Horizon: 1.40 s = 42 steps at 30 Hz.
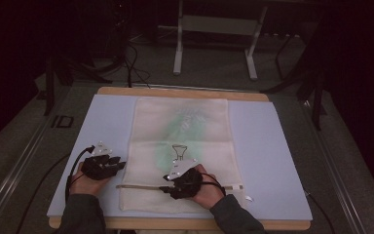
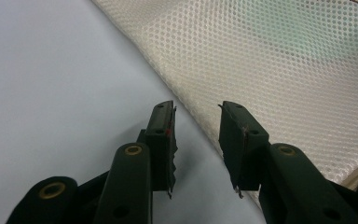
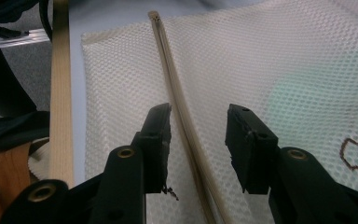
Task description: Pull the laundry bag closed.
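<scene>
High view: my right claw point(image 1: 167, 184) gapes over the limp mesh bag's point(image 1: 180, 122) zipper point(image 3: 177, 107), its stiffest hold; my left claw point(image 1: 119, 163), empty, gapes near the bench's near-left corner.

left gripper point(image 1: 119, 163) fingers parted, right gripper point(image 1: 164, 184) likewise

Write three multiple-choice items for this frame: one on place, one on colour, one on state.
1. Where is the right gripper?
A. over the mesh bag
B. off the table
C. on the floor

2. What colour is the mat under the bag?
A. red
B. pale blue
C. black

3. How do the left gripper's jaws stand?
A. shut on the bag
B. open, holding nothing
C. shut on a cable

Key: A, it straddles the bag's zipper; B, the mat shows pale blue around the bag; C is wrong, B: a gap shows between the jaws.
</scene>
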Available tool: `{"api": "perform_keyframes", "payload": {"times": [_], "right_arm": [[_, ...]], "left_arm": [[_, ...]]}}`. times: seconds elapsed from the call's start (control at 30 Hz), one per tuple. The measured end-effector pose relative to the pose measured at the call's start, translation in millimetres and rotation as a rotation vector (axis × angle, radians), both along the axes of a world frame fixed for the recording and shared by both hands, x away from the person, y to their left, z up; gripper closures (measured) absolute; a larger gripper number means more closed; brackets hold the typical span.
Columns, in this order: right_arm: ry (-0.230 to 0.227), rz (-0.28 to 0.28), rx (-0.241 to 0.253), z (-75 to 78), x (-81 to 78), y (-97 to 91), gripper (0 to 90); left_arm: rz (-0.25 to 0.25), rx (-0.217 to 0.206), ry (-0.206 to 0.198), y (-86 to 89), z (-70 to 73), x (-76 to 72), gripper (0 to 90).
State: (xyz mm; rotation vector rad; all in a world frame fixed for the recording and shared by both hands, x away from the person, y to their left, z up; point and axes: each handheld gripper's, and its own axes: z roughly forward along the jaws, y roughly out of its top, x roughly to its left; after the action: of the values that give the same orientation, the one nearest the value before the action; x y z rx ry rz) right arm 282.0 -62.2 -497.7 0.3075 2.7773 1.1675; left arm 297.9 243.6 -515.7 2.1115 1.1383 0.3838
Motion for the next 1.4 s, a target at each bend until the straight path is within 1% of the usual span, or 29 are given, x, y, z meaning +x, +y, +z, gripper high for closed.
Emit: {"api": "perform_keyframes", "payload": {"times": [0.43, 0.8, 0.97, 1.4], "right_arm": [[0.002, 0.019, -0.003, -2.3, 1.8, 12.0, 60.2], [0.005, 0.025, -0.002, -3.1, 3.8, 19.5, 60.3], [0.008, 0.029, -0.010, -4.0, 4.8, 24.0, 60.2], [0.009, 0.036, -0.002, -4.3, 6.1, 36.0, 60.6]], "left_arm": [[-0.005, -0.005, 0.003, -0.4, 0.0, 0.1, 65.1], [-0.009, -0.008, 0.003, 0.5, 0.4, 0.2, 65.0], [-0.009, -0.008, 0.005, 0.5, 0.4, 0.2, 64.9], [-0.010, -0.011, 0.005, 0.6, 0.5, 0.1, 64.9]]}}
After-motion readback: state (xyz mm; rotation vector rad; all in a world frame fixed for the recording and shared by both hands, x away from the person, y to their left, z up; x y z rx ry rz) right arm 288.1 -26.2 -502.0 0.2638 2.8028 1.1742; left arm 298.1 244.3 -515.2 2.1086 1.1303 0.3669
